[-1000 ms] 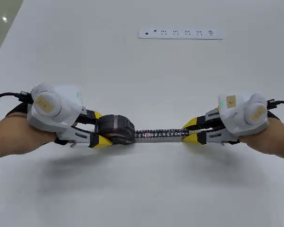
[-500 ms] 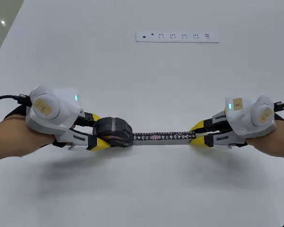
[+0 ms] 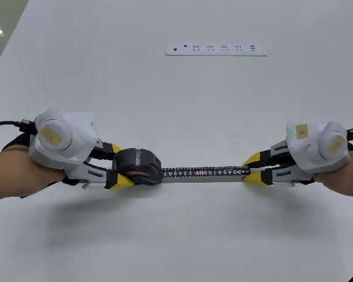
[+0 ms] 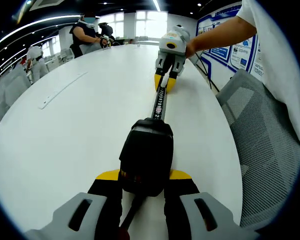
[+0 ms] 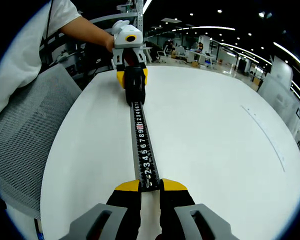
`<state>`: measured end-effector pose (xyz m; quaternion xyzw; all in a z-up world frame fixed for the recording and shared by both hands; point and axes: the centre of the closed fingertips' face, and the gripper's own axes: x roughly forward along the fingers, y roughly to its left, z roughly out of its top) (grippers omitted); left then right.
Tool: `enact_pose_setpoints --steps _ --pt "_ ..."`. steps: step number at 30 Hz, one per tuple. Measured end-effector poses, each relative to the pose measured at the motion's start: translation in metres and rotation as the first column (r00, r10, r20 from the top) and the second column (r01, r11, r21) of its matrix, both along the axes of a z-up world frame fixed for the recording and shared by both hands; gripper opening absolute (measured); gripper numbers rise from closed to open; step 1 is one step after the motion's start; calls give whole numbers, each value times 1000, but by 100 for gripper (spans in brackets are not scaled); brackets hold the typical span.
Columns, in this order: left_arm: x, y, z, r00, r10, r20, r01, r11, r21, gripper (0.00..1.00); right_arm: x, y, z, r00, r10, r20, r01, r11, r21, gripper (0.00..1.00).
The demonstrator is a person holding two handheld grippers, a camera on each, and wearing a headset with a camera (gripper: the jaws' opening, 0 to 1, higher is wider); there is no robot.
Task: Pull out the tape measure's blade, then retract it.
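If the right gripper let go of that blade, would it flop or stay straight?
Probably stiff: the blade runs straight between case and right gripper. It runs close to the table, so sag is untested. Released, it would likely spring back into the case.

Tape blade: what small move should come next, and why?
Probably draw the right gripper a little farther from the case. The left gripper is shut on the case, the right pinches the tip of the blade, and just a short stretch is out, straight between them.
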<state>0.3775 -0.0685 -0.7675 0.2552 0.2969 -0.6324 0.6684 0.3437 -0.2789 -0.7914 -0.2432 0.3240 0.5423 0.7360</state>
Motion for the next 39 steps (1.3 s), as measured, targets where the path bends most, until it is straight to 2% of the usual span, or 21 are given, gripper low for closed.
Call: enact_pose_setpoints --steps 39 --pt "0 -1 0 1000 -3 6 3 1000 -1 27 -5 -58 3 999 -40 3 40 995 -93 10"
